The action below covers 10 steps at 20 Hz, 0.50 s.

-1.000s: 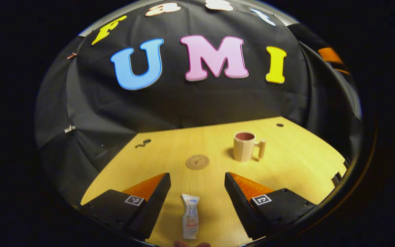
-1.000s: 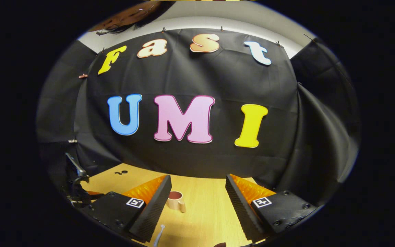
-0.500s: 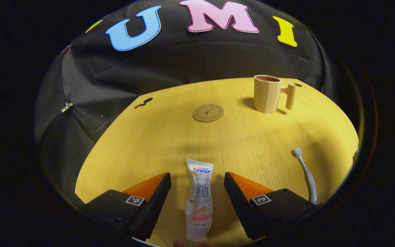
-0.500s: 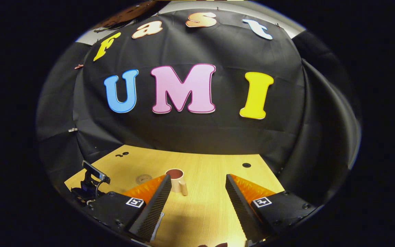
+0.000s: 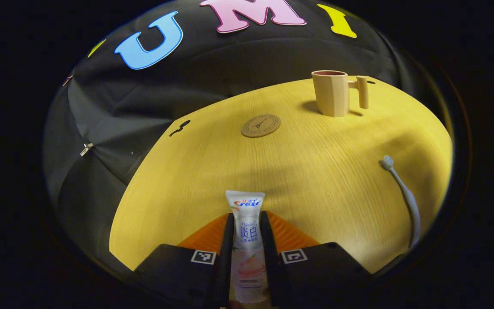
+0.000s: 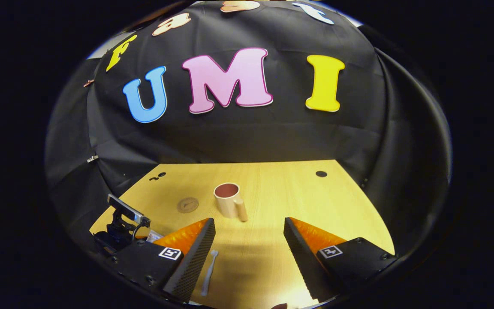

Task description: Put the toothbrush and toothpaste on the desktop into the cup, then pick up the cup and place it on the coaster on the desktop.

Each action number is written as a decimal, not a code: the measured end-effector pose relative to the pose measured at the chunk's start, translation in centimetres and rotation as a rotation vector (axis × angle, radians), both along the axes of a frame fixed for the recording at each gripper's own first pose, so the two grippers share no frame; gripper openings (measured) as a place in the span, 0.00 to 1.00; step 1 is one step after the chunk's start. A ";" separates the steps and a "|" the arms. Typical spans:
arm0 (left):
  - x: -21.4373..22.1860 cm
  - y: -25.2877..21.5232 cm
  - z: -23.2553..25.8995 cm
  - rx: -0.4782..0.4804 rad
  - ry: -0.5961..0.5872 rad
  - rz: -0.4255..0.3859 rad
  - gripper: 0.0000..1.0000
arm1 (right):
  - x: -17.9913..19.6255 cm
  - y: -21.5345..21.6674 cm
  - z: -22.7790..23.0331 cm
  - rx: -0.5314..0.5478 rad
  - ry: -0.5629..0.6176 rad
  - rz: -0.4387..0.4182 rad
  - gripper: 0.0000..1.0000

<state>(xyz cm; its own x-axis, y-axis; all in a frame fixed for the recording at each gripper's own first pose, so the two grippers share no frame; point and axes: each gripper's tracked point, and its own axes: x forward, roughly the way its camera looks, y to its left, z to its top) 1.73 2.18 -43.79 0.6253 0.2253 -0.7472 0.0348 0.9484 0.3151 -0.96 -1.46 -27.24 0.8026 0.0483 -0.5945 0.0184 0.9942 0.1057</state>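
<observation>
Left gripper [image 5: 247,223]: fingers clamped on toothpaste [image 5: 247,240] from both sides. Tube flat on desktop [image 5: 315,171], long axis along fingers, crimped end pointing toward coaster [image 5: 260,125]. Cup [image 5: 332,92] upright beyond coaster, handle to its right. Toothbrush [image 5: 403,195] flat, head toward cup. Right gripper [image 6: 249,240]: fingers spread wide, holding nothing, above desktop.

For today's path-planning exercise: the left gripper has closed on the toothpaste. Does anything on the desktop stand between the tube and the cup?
Nothing visible does. The left gripper pinches the toothpaste; bare desktop stretches to the cup. The coaster lies flat, left of that line; the toothbrush lies right.
</observation>
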 end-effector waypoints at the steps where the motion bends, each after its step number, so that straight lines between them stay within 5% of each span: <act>1: -0.3 0.7 0.1 0.026 0.011 0.022 0.37 | -0.5 0.7 -0.9 0.010 0.029 0.005 0.99; 4: -0.2 1.1 -0.1 -0.027 0.036 0.056 0.34 | -2.0 3.2 -4.1 0.038 0.113 0.009 0.98; 10: 0.2 0.2 0.5 -0.370 0.054 0.078 0.20 | -4.6 7.1 -10.8 -0.058 0.278 0.048 0.98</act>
